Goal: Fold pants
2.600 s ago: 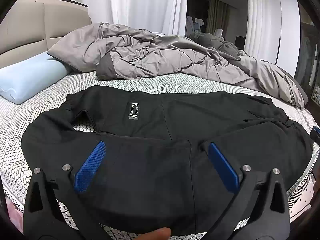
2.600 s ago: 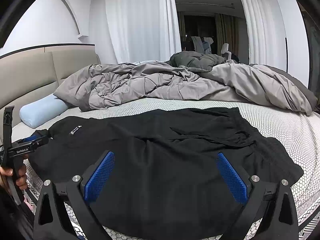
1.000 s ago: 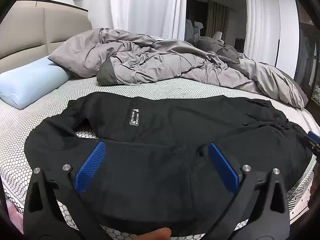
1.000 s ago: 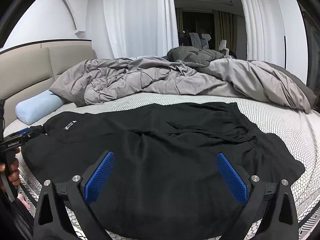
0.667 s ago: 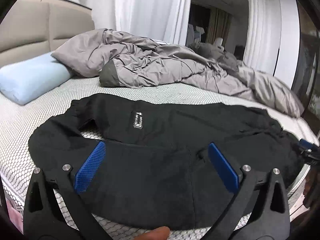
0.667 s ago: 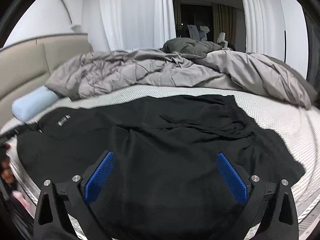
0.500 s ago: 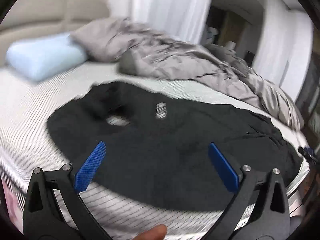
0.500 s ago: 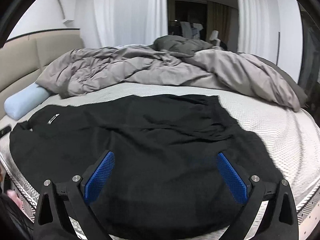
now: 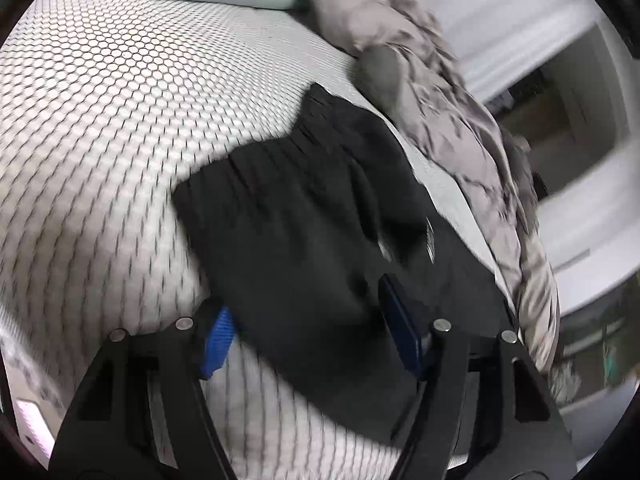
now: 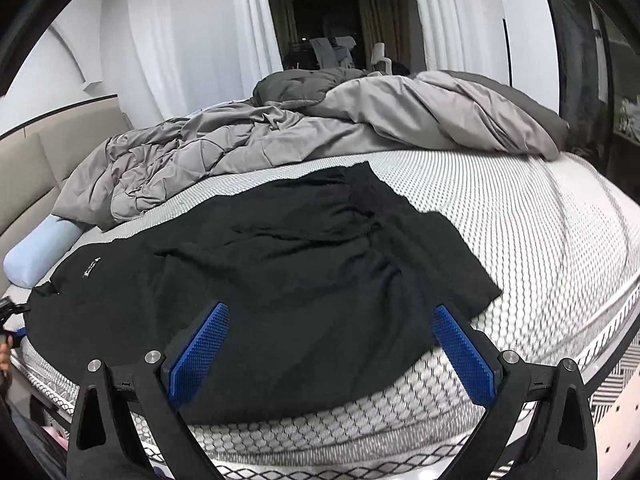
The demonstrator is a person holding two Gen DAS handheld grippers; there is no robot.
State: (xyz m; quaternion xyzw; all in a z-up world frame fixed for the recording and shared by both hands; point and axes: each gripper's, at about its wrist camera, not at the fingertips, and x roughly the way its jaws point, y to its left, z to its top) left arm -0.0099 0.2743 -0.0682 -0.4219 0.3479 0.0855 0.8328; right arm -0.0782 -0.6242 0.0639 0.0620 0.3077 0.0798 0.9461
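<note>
Black pants (image 10: 280,280) lie spread flat on the bed, with a small white label near the left end. In the left wrist view, which is tilted and blurred, one end of the pants (image 9: 312,216) lies right in front of my left gripper (image 9: 316,332). That gripper is open and low over the mattress, its jaws either side of the fabric's near corner. My right gripper (image 10: 332,352) is open and empty, hovering above the near edge of the pants at the right end of the garment.
The mattress (image 10: 540,232) has a white honeycomb-pattern cover. A rumpled grey duvet (image 10: 320,128) is piled along the far side. A light blue pillow (image 10: 36,252) lies at the left by the beige headboard. Curtains and a dark doorway stand behind.
My left gripper has swung left and dropped low toward the left end of the pants, tilting sharply. My right gripper has drifted right and lifted slightly. Both stay open.
</note>
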